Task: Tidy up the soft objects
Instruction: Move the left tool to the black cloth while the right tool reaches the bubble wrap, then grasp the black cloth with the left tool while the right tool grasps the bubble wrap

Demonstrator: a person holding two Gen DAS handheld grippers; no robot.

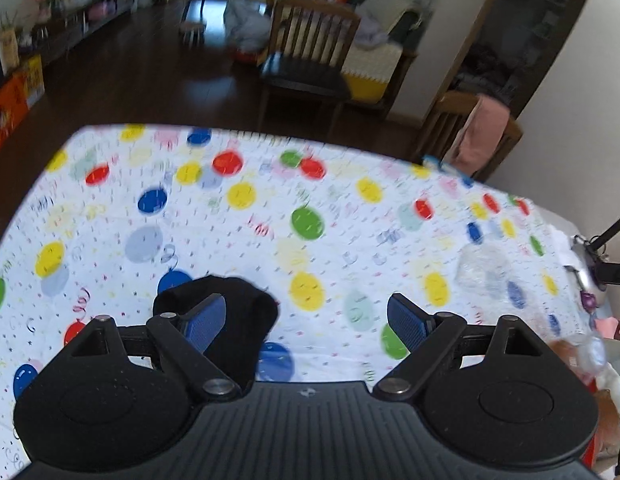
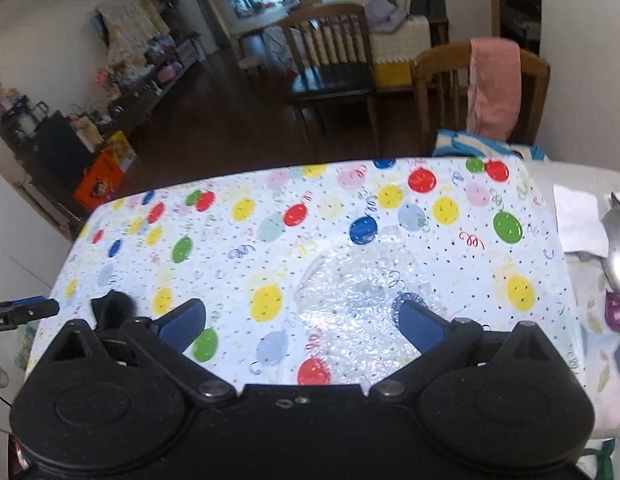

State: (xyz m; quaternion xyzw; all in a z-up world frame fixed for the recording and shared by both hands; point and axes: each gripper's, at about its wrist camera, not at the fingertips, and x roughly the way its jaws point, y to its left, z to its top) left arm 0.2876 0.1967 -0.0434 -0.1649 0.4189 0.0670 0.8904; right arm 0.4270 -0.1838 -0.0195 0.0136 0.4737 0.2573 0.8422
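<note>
Lying under left claw (image 1: 305,320), black sock (image 1: 237,320)

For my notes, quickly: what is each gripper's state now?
Left gripper: open, holding nothing; black cloth beside its finger.
Right gripper: open, holding nothing.

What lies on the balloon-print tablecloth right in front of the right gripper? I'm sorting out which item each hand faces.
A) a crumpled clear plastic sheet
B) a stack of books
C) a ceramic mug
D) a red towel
A: in the right wrist view a crumpled clear plastic sheet lies on the tablecloth ahead of the open right gripper.
</note>
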